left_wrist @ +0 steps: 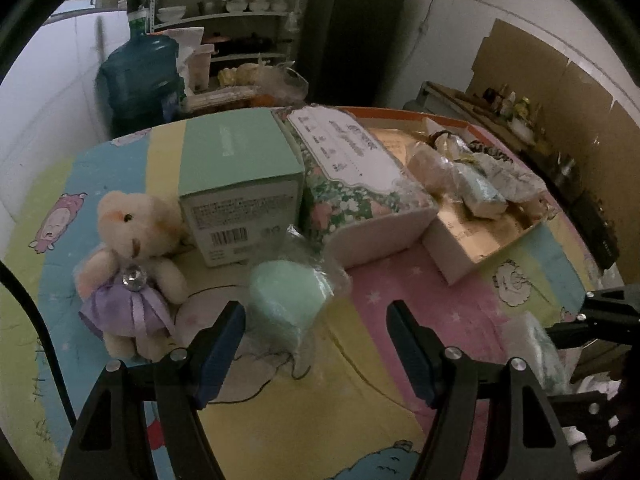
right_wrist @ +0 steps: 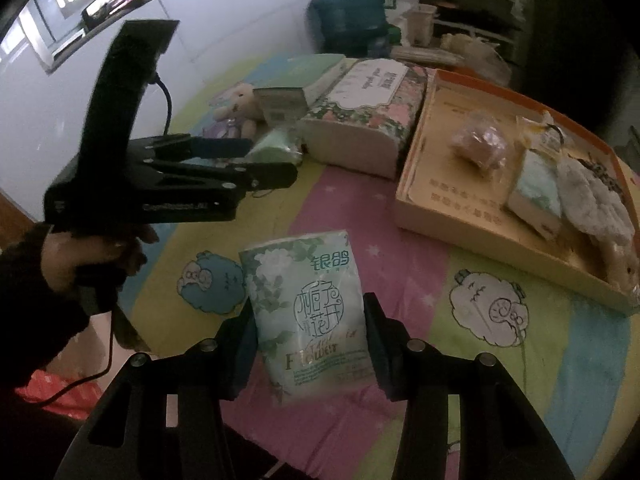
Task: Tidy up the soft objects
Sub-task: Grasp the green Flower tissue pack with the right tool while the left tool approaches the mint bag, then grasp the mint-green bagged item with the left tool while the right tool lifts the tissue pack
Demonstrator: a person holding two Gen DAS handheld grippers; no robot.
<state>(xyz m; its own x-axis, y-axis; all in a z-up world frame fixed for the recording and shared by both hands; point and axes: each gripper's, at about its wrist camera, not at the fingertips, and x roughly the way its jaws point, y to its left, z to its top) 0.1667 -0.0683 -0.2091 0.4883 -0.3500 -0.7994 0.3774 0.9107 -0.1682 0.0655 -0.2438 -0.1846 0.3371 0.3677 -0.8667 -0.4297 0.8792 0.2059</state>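
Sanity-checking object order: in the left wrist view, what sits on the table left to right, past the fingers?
teddy bear → mint green box → wrapped green roll → floral tissue box → open cardboard tray holding wrapped soft items. The water jug and shelves lie behind, off the table.

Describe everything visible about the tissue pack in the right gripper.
The tissue pack is a soft, glossy plastic-wrapped packet, pale green and white with a flower print, Chinese characters in a ring and the word "Flower". It stands roughly upright, slightly tilted, and looks lifted above the striped cartoon-sheep cloth. The right gripper is shut on it, one pad pressing each side of its lower half. Its wrapper looks intact; the back is hidden. Nothing else touches it.
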